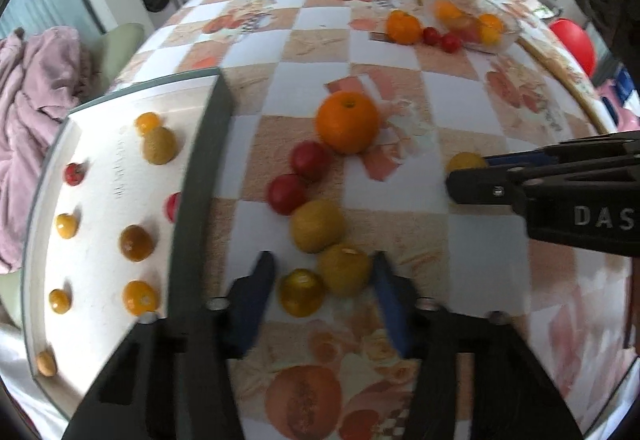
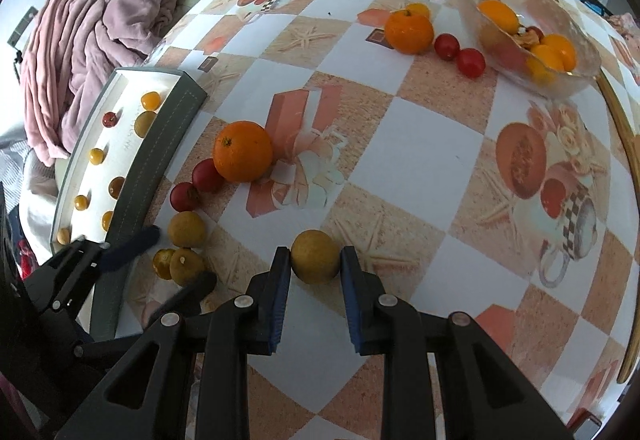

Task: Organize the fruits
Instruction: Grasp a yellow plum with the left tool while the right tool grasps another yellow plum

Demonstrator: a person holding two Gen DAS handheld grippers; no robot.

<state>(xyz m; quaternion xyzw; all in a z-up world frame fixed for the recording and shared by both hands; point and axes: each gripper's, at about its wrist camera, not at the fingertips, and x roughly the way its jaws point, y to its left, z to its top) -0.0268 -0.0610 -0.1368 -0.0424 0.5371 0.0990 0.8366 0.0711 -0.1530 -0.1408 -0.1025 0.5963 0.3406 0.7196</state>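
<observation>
Right gripper [image 2: 315, 272] has its fingers [image 2: 280, 280] pinching a yellow-green fruit [image 2: 315, 256] on the desk [image 2: 420, 167]; left gripper [image 1: 324, 296] spread wide around two more yellow fruits [image 1: 344, 270] at its 12 o'clock, not touching; big orange [image 1: 347, 121] and two red tomatoes [image 1: 298, 175] line up beyond them; tray [image 1: 200, 175] with small fruits at 9 o'clock; glass bowl [image 2: 532, 39] of fruit at right wrist's 1 o'clock, far side.
</observation>
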